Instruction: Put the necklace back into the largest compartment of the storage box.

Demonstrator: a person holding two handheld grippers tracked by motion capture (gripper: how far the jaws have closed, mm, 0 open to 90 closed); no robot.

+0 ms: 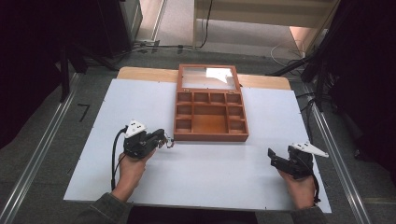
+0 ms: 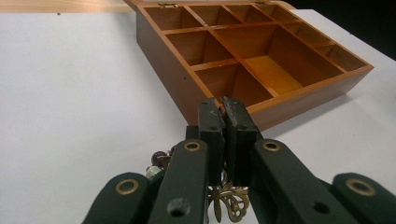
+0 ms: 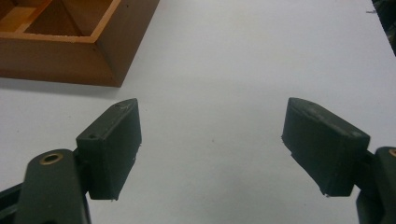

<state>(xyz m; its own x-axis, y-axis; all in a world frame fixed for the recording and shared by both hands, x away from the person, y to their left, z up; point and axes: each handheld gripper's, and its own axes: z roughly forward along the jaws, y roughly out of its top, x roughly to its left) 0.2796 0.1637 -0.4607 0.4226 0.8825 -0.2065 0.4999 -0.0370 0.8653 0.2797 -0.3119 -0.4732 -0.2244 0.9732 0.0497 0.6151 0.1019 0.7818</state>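
Between the jaws of the left gripper hangs a bracelet, with dark and pale beads on one side and a brass filigree piece below; the jaws are pressed together on it. In the high view the bracelet is just beside the front left corner of the wooden box, above the white table. The box is open, its compartments bare, and its glass lid lies flat behind it. The right gripper is well apart, near the right edge of the table; its jaws stand wide with nothing between them, and the box corner is to its front left.
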